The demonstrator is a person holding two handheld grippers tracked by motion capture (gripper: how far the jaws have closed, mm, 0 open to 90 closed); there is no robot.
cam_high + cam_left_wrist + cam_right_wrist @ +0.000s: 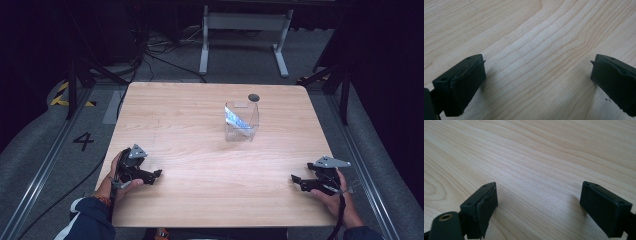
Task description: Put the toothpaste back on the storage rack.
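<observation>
On the table (190, 150), the clear box (242, 121) stands upright.

Pale wood-grain table (200, 190); black grippers, left (156, 173), right (295, 180); clear box (242, 122), blue-white contents.

I see my left tool (150, 176) and right tool (299, 181): black bodies, grey 3-cornered plates, trailing black cables, screw holes in 2 jaws each; navy-and-white sleeve (90, 220).
</observation>
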